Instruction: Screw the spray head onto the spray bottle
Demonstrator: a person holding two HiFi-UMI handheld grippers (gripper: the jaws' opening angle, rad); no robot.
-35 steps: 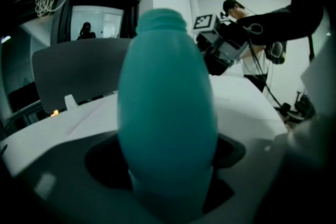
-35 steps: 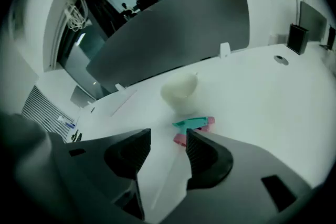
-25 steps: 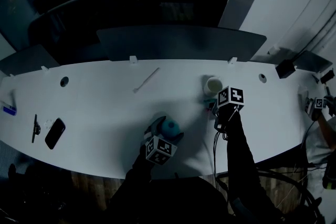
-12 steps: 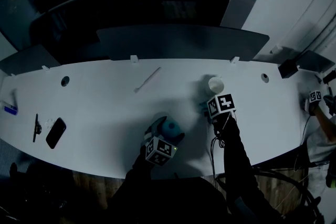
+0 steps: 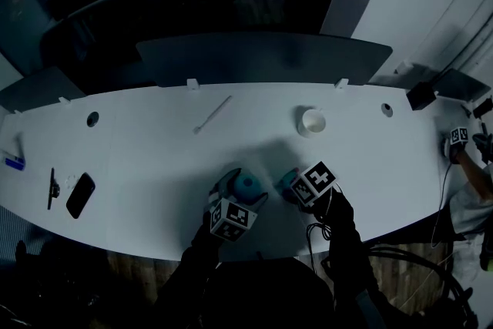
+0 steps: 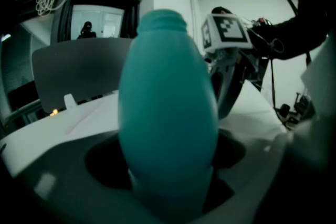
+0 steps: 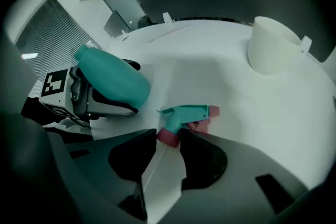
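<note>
Left hand-held gripper (image 5: 238, 199) clamps the uncapped teal spray bottle (image 6: 168, 113).

Curved white table (image 5: 146, 154). Toward the far edge, an upright white cup (image 5: 313, 121), well apart from a thin white stick (image 5: 212, 115) lying aslant. Near the left end, a black phone (image 5: 80, 195) lying flat just beside a slim black pen-like item (image 5: 52, 189). Beyond the table, a dark panel (image 5: 262, 58).

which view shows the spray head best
The right gripper view: the spray head sits mid-frame, teal body and pink collar clear. The head view gives only a small teal patch beside the bottle. The left gripper view shows none of it.
</note>
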